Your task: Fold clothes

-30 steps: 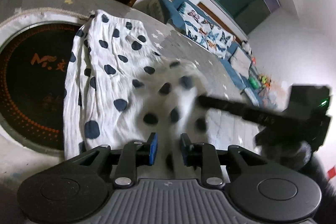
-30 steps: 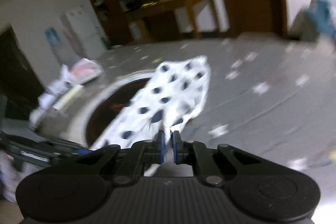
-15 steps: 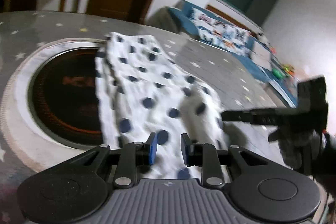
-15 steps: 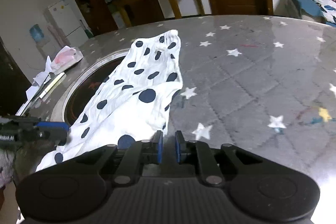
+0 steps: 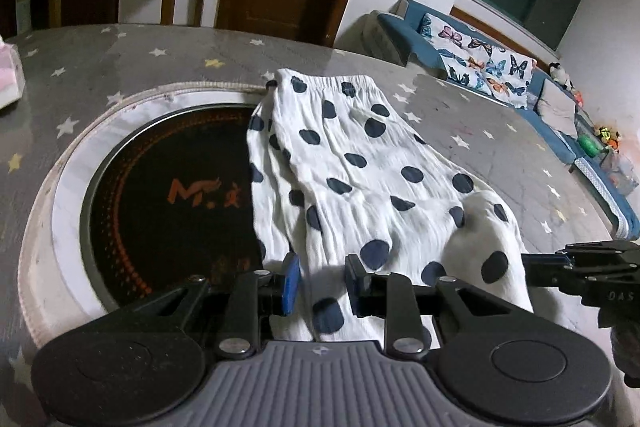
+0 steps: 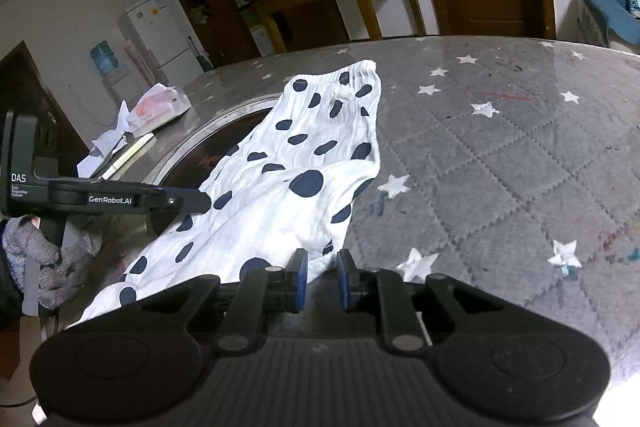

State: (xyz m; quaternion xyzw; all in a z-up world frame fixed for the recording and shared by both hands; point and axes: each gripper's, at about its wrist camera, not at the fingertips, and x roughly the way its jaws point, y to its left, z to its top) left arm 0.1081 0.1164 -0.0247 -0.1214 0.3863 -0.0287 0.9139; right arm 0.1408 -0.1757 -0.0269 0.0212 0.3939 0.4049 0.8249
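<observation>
White trousers with dark blue dots [image 5: 360, 163] lie on the grey star-patterned table [image 5: 500, 155], elastic waistband at the far end. Their left edge overlaps the round black hotplate [image 5: 168, 195]. My left gripper [image 5: 322, 283] hovers over the near end with its jaws a little apart; cloth shows in the gap, but the pads do not press on it. My right gripper [image 6: 322, 279] is at the trousers' [image 6: 304, 147] near right edge, jaws parted and holding nothing. The right gripper [image 5: 540, 261] also shows in the left wrist view, and the left gripper [image 6: 200, 201] in the right wrist view.
The hotplate [image 6: 200, 155] is set into the table [image 6: 500, 167] inside a pale ring. A tissue pack [image 6: 160, 105], papers and a pen [image 6: 132, 155] lie at the far left. A grey knitted sleeve [image 6: 48, 259] is behind the left gripper. A blue sofa [image 5: 480, 59] stands beyond the table.
The near part of the trousers was raised and blurred; now it rests on the table. My right gripper was shut on the cloth and has opened off it. Both grippers have come lower.
</observation>
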